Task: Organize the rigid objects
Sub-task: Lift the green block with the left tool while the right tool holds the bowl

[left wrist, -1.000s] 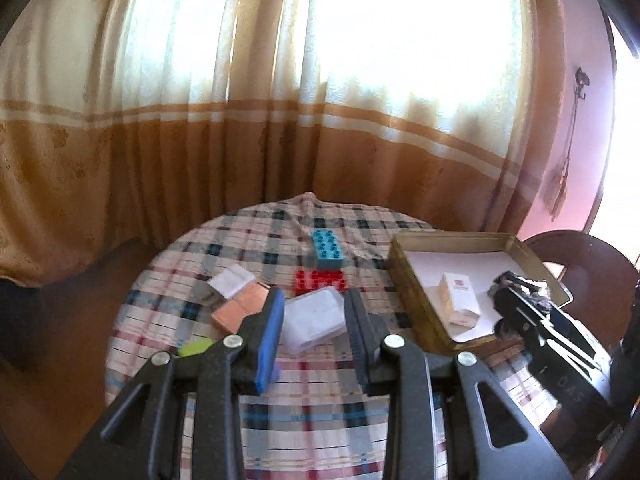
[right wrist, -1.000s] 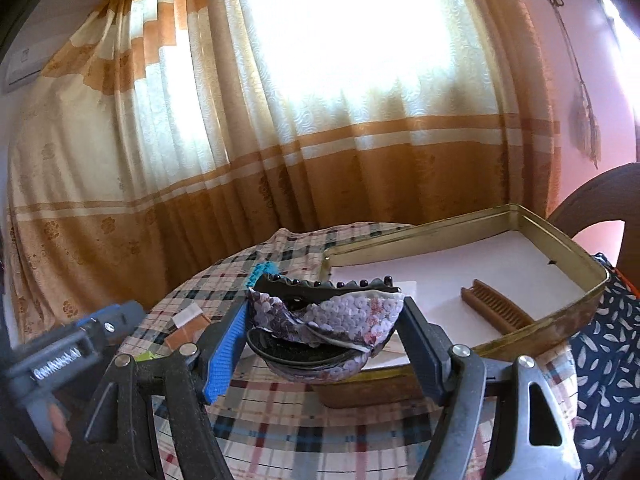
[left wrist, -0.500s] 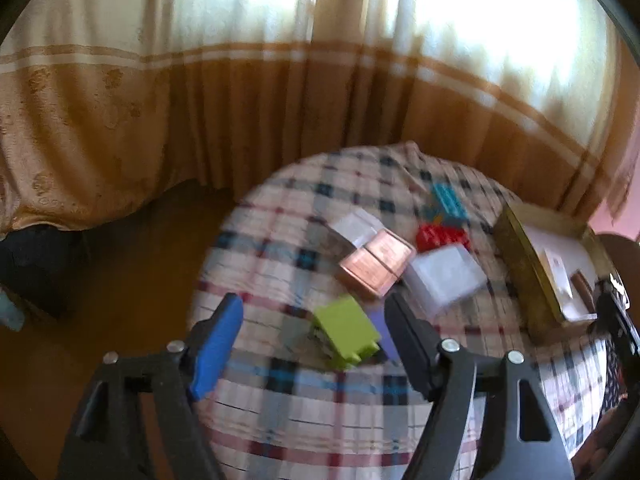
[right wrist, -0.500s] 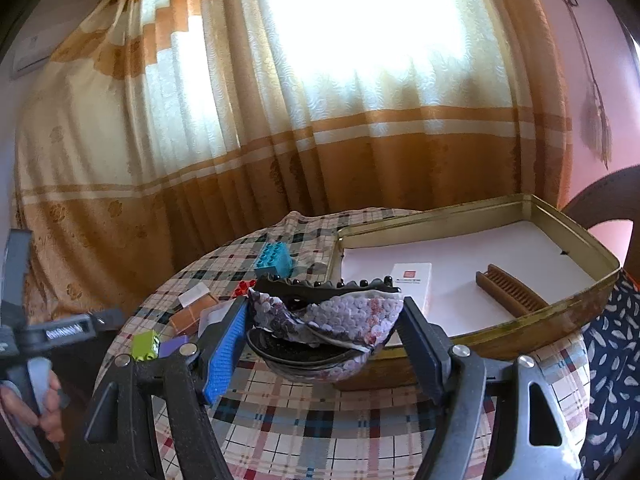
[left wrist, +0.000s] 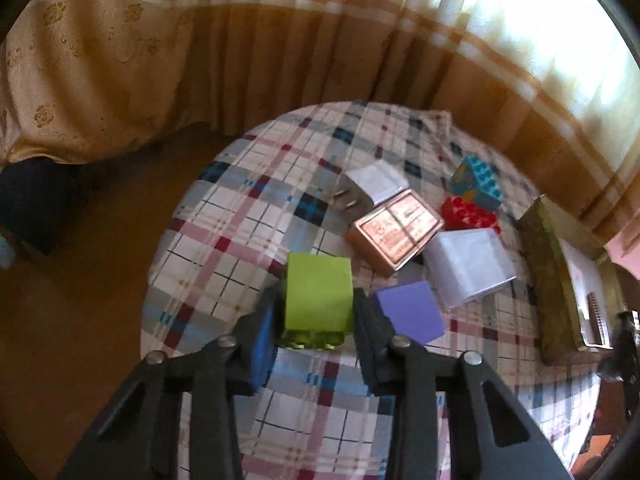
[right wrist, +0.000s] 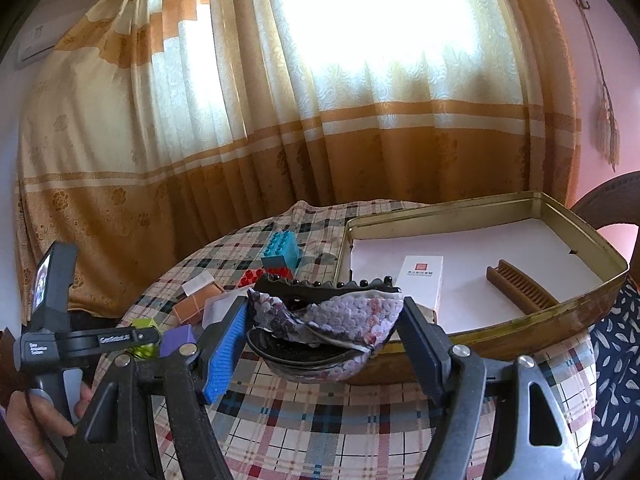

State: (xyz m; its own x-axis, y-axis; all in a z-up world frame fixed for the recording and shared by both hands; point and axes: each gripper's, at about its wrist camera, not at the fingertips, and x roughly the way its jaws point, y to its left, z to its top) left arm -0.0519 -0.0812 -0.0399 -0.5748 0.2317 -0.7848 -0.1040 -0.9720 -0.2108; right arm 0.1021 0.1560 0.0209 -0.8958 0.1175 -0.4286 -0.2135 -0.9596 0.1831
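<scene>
My left gripper (left wrist: pixel 316 316) has its jaws around a lime green block (left wrist: pixel 319 300) on the plaid tablecloth, pads touching its sides. A purple block (left wrist: pixel 410 316) lies just right of it. My right gripper (right wrist: pixel 324 320) is shut on a purple patterned hair clip (right wrist: pixel 324 316), held above the table before a gold tin tray (right wrist: pixel 560 320). The tray holds a white box (right wrist: pixel 422 280) and a brown comb (right wrist: pixel 520 286). The left gripper also shows in the right wrist view (right wrist: pixel 140 338), low at the left.
A copper tin (left wrist: pixel 394 234), a white plug adapter (left wrist: pixel 370 186), a clear plastic box (left wrist: pixel 468 266), a red brick (left wrist: pixel 470 216) and a blue brick (left wrist: pixel 478 184) lie on the round table (left wrist: pixel 240 216). Curtains hang behind. A chair (right wrist: pixel 612 204) stands at the right.
My left gripper swung left and down from over the clear box, then closed its jaws around the green block. My right gripper stayed near the tray, still holding the clip.
</scene>
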